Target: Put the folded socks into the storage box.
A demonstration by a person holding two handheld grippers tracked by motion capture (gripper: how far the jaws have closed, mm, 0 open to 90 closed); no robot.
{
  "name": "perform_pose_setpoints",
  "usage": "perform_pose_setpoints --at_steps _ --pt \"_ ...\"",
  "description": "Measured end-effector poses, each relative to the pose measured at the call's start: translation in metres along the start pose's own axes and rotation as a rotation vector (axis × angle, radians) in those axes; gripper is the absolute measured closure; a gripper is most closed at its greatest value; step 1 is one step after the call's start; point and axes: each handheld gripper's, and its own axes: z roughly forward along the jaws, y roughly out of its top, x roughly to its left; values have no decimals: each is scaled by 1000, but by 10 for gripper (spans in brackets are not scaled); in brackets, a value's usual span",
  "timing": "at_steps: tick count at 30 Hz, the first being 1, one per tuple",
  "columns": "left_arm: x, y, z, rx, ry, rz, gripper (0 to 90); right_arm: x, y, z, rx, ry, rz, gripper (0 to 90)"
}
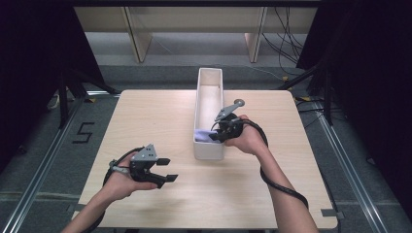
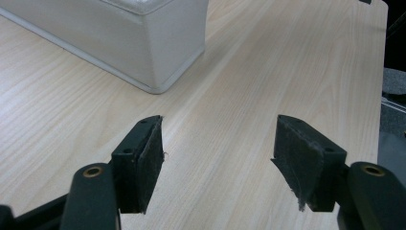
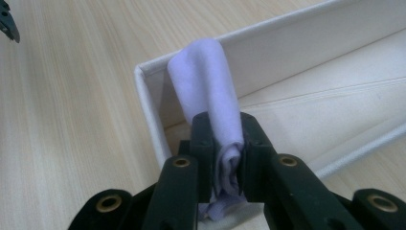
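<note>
A rolled lilac cloth (image 3: pixel 210 91) is pinched between the black jaws of my right gripper (image 3: pixel 225 143), which is shut on it. The roll sticks out over the near corner of a long white box (image 3: pixel 306 62). From above, the right gripper (image 1: pixel 219 132) leans into the near end of that white box (image 1: pixel 209 97), with the lilac cloth (image 1: pixel 203 135) showing inside it. My left gripper (image 1: pixel 166 170) hovers low over the wooden table (image 1: pixel 155 111) at the front left, jaws open and empty. Its own view shows the left gripper (image 2: pixel 218 165) with bare wood between the pads.
The white box's near corner (image 2: pixel 158 48) lies just ahead of the left gripper. The table's right edge (image 2: pixel 383 62) drops off to grey floor. Shelving legs (image 1: pixel 136 39) and cables (image 1: pixel 286 43) stand beyond the far edge. Dark curtains flank both sides.
</note>
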Motion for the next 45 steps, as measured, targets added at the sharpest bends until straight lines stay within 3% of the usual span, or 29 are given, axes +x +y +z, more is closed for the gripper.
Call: perform_pose_setpoints --at_steps 10,25,27,29,31,34,35,37,39,45 --pt "-1 1 1 1 -4 1 339 -2 -1 2 2 8 3 789" --pt "0 1 1 7 -3 5 339 0 3 -6 -5 5 51 634" --pt "-1 1 2 6 -4 -1 339 -2 6 -6 -12 3 34 598" --pt "-1 1 1 7 -5 0 339 0 9 -7 -18 -2 55 595" --pt "0 1 1 10 -2 5 339 -2 12 -8 -17 0 43 584" --pt "1 1 1 5 -4 2 338 -2 16 -8 -6 -6 53 573" --pt "0 2 1 6 -4 2 339 -1 17 -8 29 -13 96 573" --pt "0 2 0 8 -5 2 338 -5 18 -5 20 -22 51 574" --pt "0 2 0 5 -8 1 339 -3 19 -3 20 -11 81 573" --pt "1 3 0 7 -7 1 338 -2 25 -2 38 0 71 593"
